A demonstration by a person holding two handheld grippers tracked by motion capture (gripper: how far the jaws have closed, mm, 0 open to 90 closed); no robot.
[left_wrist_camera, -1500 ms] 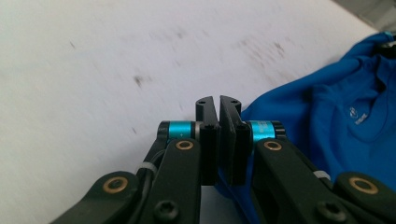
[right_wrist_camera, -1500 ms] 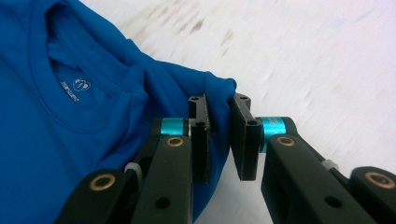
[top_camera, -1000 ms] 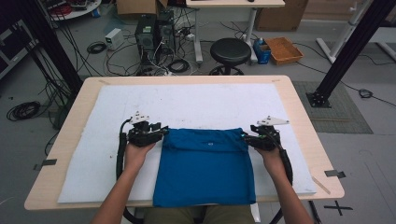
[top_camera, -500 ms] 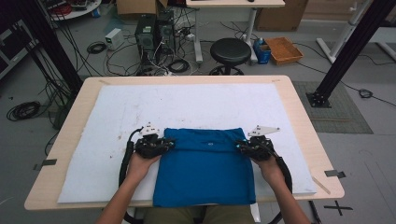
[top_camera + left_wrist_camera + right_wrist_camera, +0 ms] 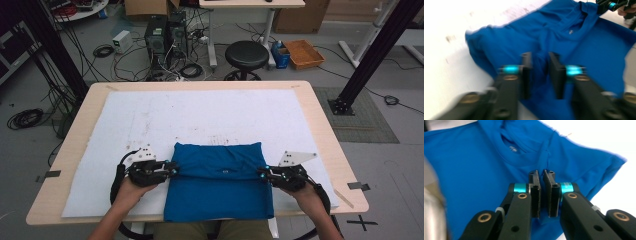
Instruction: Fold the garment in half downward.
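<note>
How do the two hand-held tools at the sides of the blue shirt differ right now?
The left tool has a plain gap between its jaws, which have just been opening; the right tool shows only a thin slit, and has also just been opening. The left tool is at the blue shirt's left edge, the right at its right edge. Both point inward over the cloth.
</note>
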